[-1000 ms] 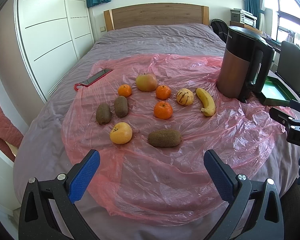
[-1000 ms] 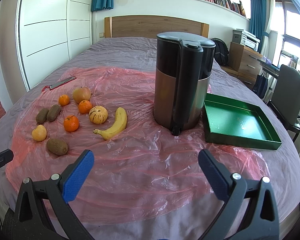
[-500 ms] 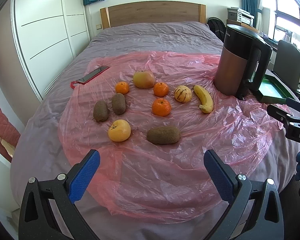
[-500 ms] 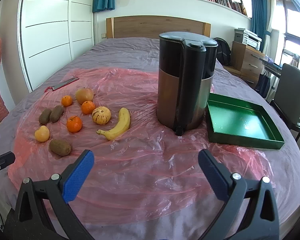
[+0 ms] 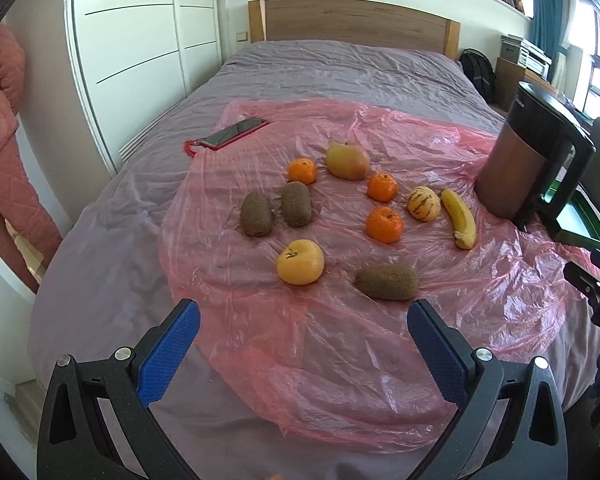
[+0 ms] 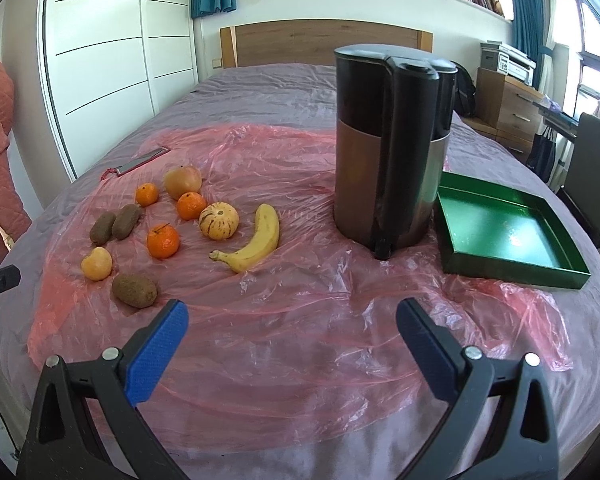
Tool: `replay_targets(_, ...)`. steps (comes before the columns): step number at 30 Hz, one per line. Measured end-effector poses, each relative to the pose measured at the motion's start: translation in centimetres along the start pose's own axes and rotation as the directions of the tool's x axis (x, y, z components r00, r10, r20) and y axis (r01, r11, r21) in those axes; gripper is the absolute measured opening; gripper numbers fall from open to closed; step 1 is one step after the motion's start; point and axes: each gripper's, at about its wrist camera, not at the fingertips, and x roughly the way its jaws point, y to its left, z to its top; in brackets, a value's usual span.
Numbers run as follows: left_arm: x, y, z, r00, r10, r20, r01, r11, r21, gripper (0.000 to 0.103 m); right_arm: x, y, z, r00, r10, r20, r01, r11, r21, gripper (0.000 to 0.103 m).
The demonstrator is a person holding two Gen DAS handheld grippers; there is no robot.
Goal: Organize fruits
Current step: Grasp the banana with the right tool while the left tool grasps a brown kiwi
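Pink crinkled plastic sheeting (image 6: 300, 300) covers the grey-purple bedspread (image 5: 340, 68), probably laid to keep the fruit off the linen; on it, at about one o'clock from the right gripper, stands the tall black-and-copper electric kettle (image 6: 392, 148), and at two o'clock the shallow square green tray (image 6: 504, 236) sits bare, likely the place the fruit is meant to go. The fruit lies loose at ten o'clock in the right wrist view: a yellow curved banana (image 6: 256, 240) nearest the kettle, a reddish-yellow apple (image 5: 347, 161), three brown fuzzy kiwis (image 5: 387, 282), a yellow persimmon-like fruit (image 5: 300, 261), a pale striped round melon-like fruit (image 6: 219, 220) and three small orange tangerines (image 5: 384, 224). The left gripper (image 5: 303, 356) and the right gripper (image 6: 292, 354) both hover spread wide and empty short of the fruit, so sorting has not begun
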Motion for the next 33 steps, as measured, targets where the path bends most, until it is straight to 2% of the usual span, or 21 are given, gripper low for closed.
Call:
replay_targets(4,1.2,0.2,0.0,0.999,-0.021,-0.038,0.02,0.999,-0.025,0.102,1.1,0.6,0.3,0.999,0.028,-0.019,-0.028,1.0,-0.009,0.103)
replay_targets(10,4.1,-3.0,-0.3,0.985,-0.109,-0.132,0.101,0.993,-0.063,0.099,3.7,1.4,1.6,0.994,0.091,-0.058,-0.092,0.995,-0.026,0.103)
replay_targets(14,6.6,-4.1,0.1,0.959,-0.183,-0.218,0.138,0.969,-0.205,0.087,6.2,2.1,3.2,0.988,0.127,-0.089,-0.13,0.991,-0.033,0.103)
replay_targets(16,8.0,-4.1,0.4,0.94,-0.219,-0.261,0.139,0.946,-0.294,0.075,7.5,2.6,4.0,0.984,0.144,-0.102,-0.149,0.988,-0.044,0.103)
replay_targets(19,9.8,-3.6,0.9,0.918,-0.25,-0.307,0.102,0.899,-0.426,0.067,9.4,3.2,5.0,0.978,0.165,-0.126,-0.172,0.984,-0.054,0.103)
replay_targets(25,12.8,-3.6,1.7,0.88,-0.324,-0.348,0.038,0.778,-0.627,0.061,13.4,3.2,6.3,0.964,0.184,-0.192,-0.196,0.979,-0.047,0.103)
replay_targets(29,14.1,-4.2,2.1,0.881,-0.3,-0.366,-0.029,0.738,-0.674,0.061,15.6,3.0,6.8,0.956,0.179,-0.233,-0.191,0.981,-0.031,0.096)
replay_targets(31,14.9,-4.4,2.0,0.872,-0.319,-0.372,-0.047,0.7,-0.712,0.061,16.6,2.7,6.9,0.95,0.182,-0.255,-0.193,0.981,-0.02,0.09)
replay_targets(33,15.7,-4.7,2.0,0.865,-0.318,-0.388,-0.081,0.675,-0.733,0.06,17.5,2.4,7.0,0.944,0.184,-0.274,-0.192,0.981,-0.004,0.087)
